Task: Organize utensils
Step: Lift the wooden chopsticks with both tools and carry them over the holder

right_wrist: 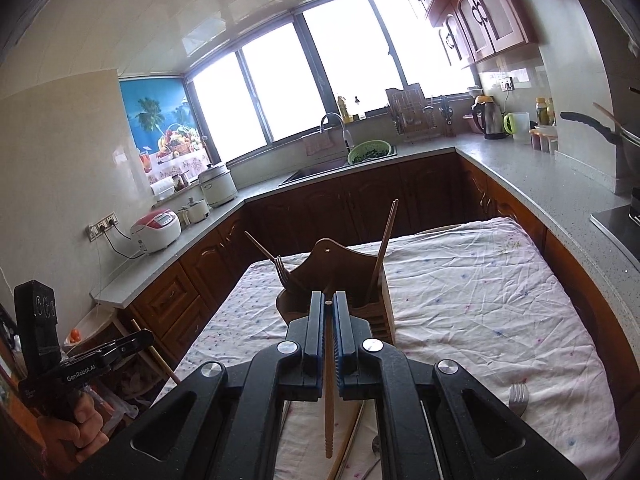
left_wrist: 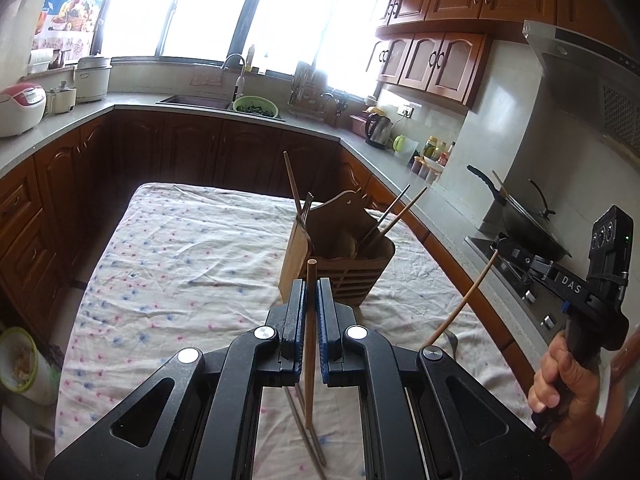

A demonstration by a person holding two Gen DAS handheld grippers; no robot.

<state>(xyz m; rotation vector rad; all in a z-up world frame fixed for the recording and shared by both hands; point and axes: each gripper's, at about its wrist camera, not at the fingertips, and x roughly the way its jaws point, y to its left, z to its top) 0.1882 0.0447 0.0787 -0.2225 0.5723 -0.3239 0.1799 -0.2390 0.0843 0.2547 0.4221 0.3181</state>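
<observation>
A wooden utensil holder (left_wrist: 352, 256) stands on the floral cloth table (left_wrist: 180, 260), with a fork, a chopstick and a pair of chopsticks sticking out. My left gripper (left_wrist: 312, 292) is shut on a wooden chopstick (left_wrist: 310, 340), held upright just in front of the holder. My right gripper (right_wrist: 329, 306) is shut on another wooden chopstick (right_wrist: 329, 404), also close in front of the holder (right_wrist: 340, 280). The right gripper also shows at the right of the left wrist view (left_wrist: 500, 246), with its chopstick (left_wrist: 464, 300). More chopsticks (left_wrist: 308, 440) lie on the cloth under my left gripper.
A fork (right_wrist: 518, 398) and other utensils lie on the cloth near me. Counters with wooden cabinets surround the table, with a sink (left_wrist: 196, 101), a green colander (left_wrist: 255, 106), a kettle (left_wrist: 379, 130), a rice cooker (left_wrist: 20, 108) and a wok (left_wrist: 528, 224) on the stove.
</observation>
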